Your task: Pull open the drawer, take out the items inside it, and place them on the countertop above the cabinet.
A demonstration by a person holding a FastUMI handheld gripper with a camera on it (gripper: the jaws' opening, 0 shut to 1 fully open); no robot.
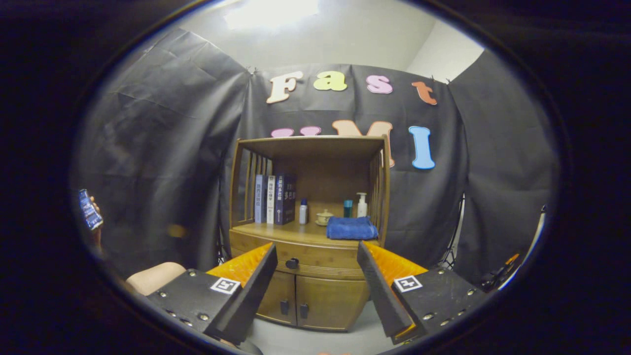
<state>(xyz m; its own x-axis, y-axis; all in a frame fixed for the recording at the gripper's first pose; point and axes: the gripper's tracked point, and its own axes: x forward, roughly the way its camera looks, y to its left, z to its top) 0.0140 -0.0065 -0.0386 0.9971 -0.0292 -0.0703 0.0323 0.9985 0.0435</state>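
Observation:
A wooden cabinet (315,296) stands some way ahead of me. Its drawer (320,259) is closed, with a dark round knob (292,263) showing just right of my left finger. Above the drawer lies the countertop (276,231), under an open shelf frame. My gripper (315,256) is open, fingers spread wide with nothing between them, well short of the cabinet. The drawer's contents are hidden.
On the countertop stand three books (273,198), a small white bottle (303,212), a little lidded cup (324,217), a teal container (348,208), a pump bottle (362,204) and a folded blue towel (351,228). Two lower doors (305,301) are closed. A person's hand holding a phone (89,209) is off to the left.

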